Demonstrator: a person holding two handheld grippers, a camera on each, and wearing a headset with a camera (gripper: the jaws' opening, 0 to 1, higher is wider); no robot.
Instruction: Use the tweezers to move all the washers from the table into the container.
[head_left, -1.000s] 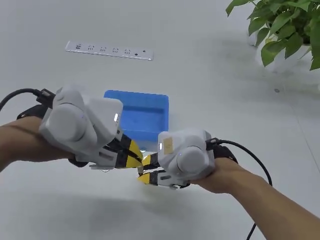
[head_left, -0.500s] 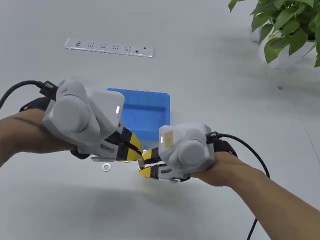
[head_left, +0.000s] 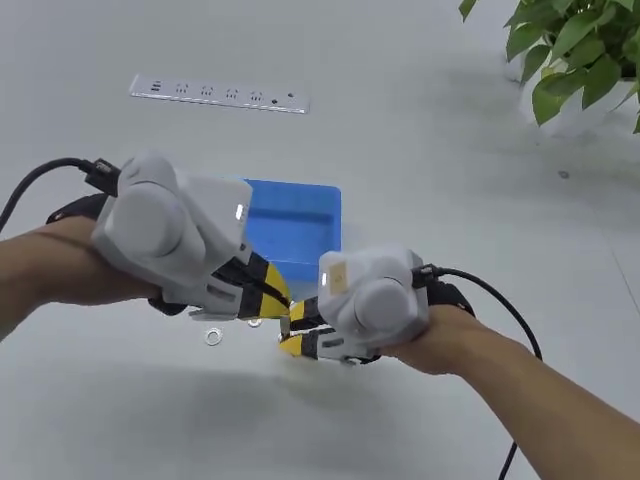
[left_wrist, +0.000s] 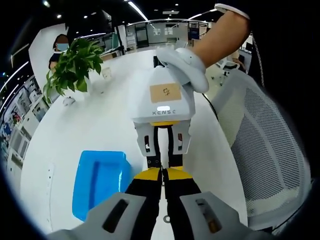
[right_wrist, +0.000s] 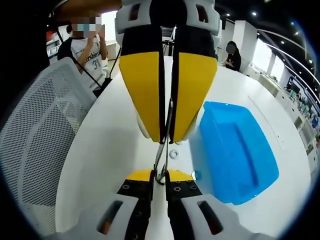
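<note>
White worktop (head_left: 420, 150) with the blue container (head_left: 300, 225) sitting just past the two grippers. The left gripper (head_left: 275, 300) and right gripper (head_left: 292, 330) are nose to nose, and both sets of fingers are pinched nearly closed on the tweezers (right_wrist: 164, 135). Their long axis runs straight from one gripper to the other; can't tell which end is the tips. Two washers (head_left: 213, 336) (head_left: 255, 322) lie flat on the near side of the container, just under the left fingers, so that side's closer.
</note>
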